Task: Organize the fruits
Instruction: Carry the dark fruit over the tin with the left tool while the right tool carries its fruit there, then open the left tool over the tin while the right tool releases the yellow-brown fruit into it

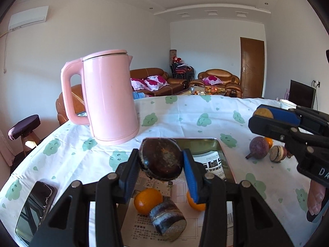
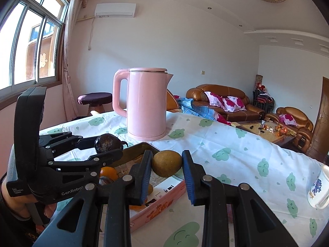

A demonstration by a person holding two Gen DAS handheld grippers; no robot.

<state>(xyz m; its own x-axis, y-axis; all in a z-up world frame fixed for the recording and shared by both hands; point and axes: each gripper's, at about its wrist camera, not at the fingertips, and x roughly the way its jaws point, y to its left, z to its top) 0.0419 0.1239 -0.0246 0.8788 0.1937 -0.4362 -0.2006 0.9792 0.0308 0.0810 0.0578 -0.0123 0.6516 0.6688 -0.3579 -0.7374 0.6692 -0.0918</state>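
Note:
My left gripper (image 1: 161, 165) is shut on a dark brown fruit (image 1: 161, 160) and holds it above the pink tin tray (image 1: 221, 144). The tray holds two oranges (image 1: 148, 200), one partly hidden behind a finger, and a dark cut fruit piece (image 1: 167, 219). My right gripper (image 2: 167, 165) is shut on a yellow-brown round fruit (image 2: 167, 163) over the tray's near edge (image 2: 164, 203). The left gripper (image 2: 109, 146) with its dark fruit (image 2: 107, 143) shows at the left of the right wrist view. A purple fruit (image 1: 259, 147), an orange (image 1: 269, 142) and a cut piece (image 1: 277, 154) lie on the cloth at right.
A pink kettle (image 1: 109, 96) stands on the table behind the tray. A phone (image 1: 35, 205) lies at the table's near left edge. A white mug (image 2: 318, 187) lies at the right. The cloud-print tablecloth (image 1: 185, 115) covers the table.

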